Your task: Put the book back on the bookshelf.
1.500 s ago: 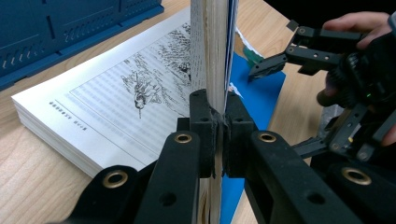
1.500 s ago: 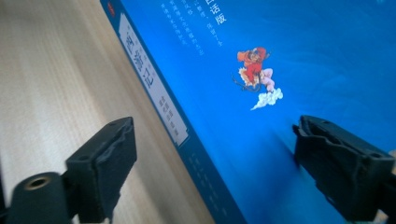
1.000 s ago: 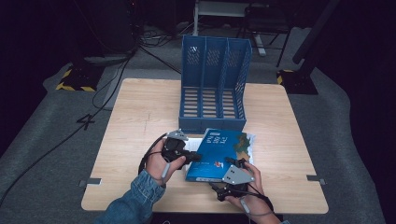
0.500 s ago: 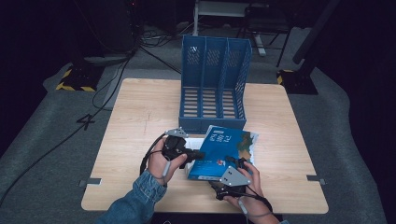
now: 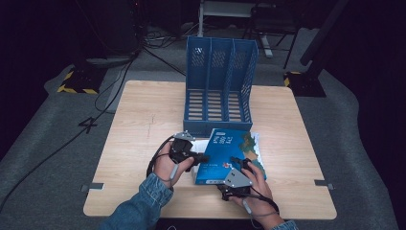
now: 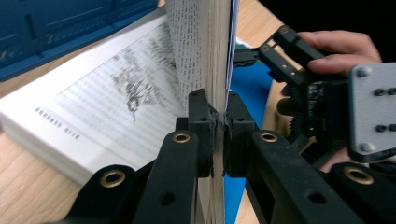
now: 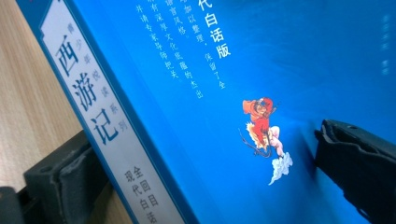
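Books lie in front of the blue rack on the pale wood-grain table: a glossy blue paperback sits near the front edge, just ahead of the rack's slotted plastic base. The left gripper comes at its left edge; the right gripper rests on its near right part, a grey three-cornered plate on top.

From the left gripper view the paperback's cover and a sheaf of matte cream pages stand upright, pinched tight between the two black jaws, whose rubbery pads meet on the paper. An open white page with grey printed text lies flat to the left, over a thick block of pages, and the right gripper with its toothed black parts and a hand behind it shows at the right. The high view gives none of this lifted edge clearly.

The right gripper view shows the shiny cover close up, with white characters, a white spine strip and a small red figure on a cloud. One jaw lies under the spine edge, the other over the cover; whether they clamp it I cannot tell.
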The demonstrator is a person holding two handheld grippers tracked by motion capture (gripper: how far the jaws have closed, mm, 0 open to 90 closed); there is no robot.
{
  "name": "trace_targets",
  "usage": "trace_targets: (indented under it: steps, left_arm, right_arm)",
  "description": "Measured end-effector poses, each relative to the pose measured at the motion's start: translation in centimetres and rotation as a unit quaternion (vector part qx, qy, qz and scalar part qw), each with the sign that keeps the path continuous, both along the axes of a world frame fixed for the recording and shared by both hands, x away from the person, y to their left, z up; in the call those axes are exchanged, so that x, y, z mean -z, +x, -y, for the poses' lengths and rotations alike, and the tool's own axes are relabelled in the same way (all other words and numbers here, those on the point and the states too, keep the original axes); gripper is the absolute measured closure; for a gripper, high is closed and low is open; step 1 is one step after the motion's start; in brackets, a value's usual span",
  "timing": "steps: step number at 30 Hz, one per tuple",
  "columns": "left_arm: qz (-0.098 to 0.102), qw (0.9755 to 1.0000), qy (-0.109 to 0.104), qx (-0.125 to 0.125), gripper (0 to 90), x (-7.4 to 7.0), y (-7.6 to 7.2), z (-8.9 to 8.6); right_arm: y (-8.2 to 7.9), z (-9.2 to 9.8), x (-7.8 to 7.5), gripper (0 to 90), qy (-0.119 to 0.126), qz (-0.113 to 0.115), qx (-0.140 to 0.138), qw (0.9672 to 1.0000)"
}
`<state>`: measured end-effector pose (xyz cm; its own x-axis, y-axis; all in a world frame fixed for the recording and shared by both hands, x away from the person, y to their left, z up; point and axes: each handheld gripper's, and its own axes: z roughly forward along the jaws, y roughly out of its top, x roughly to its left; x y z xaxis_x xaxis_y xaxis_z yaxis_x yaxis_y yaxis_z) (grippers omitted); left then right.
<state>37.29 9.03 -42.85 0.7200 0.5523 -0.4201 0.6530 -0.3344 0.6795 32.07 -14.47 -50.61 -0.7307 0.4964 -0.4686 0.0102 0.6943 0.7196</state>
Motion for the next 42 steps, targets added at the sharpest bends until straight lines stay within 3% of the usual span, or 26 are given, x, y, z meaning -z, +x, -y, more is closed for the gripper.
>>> trace_targets:
  steps: [2,5,10,13,15,21,24,28,31,35,36,37,38,42]
  left_arm:
    - [0.001,1.0,-0.002,-0.01,82.0,0.3,0.0,-0.1]
    - [-0.007,0.9993,-0.025,-0.026,74.4,1.1,-0.2,-0.4]
    - [-0.037,0.9986,0.005,-0.038,74.3,2.3,-0.6,-0.1]
    - [-0.066,0.9965,-0.025,-0.044,76.2,2.8,-0.7,-0.3]
    - [-0.072,0.9957,-0.038,-0.043,79.7,2.8,-0.6,-0.5]
    - [-0.076,0.9952,-0.042,-0.045,84.4,2.3,-0.3,-0.5]
    - [-0.083,0.9948,-0.043,-0.04,84.5,2.0,0.0,-0.4]
    - [-0.094,0.9937,-0.049,-0.038,83.2,2.0,0.1,-0.2]
    - [-0.093,0.9936,-0.05,-0.04,82.2,2.1,0.3,-0.1]
    - [-0.08,0.9951,-0.037,-0.045,74.6,2.4,0.4,-0.1]
    - [-0.067,0.9967,-0.021,-0.042,70.2,2.5,0.3,0.0]
    - [-0.067,0.9967,-0.021,-0.042,66.5,2.5,0.3,0.0]
    - [-0.054,0.9976,-0.011,-0.042,64.1,2.7,0.2,0.0]
    - [-0.052,0.9975,-0.014,-0.045,60.2,2.9,0.0,-0.2]
  right_arm:
    - [0.1,0.0,0.1,0.0,-0.005,-0.001,-0.003,1.0]
    - [0.3,0.2,0.3,0.0,0.006,-0.001,-0.014,0.9999]
    - [0.7,0.1,0.4,0.2,0.012,0.0,-0.03,0.9995]
    - [0.9,-0.7,0.5,0.2,0.01,0.008,-0.047,0.9988]
    - [1.0,-1.2,0.5,0.0,0.008,0.019,-0.053,0.9984]
    - [1.1,-2.0,0.6,0.0,0.003,0.033,-0.04,0.9987]
    - [1.2,-2.7,0.4,0.0,-0.016,0.045,-0.024,0.9986]
    - [1.6,-3.2,0.0,0.0,-0.035,0.037,-0.007,0.9987]
    - [1.8,-3.2,0.1,0.0,-0.033,0.037,-0.008,0.9987]
    - [2.1,-2.7,0.4,0.2,-0.01,0.029,-0.012,0.9995]
    - [2.4,-2.5,0.5,1.1,0.003,0.017,-0.013,0.9998]
    - [2.4,-2.5,0.5,1.1,0.003,0.017,-0.013,0.9998]
    - [2.5,-2.5,0.5,1.6,0.009,0.007,-0.013,0.9998]
    - [2.7,-2.6,0.4,1.9,0.012,0.0,-0.011,0.9999]
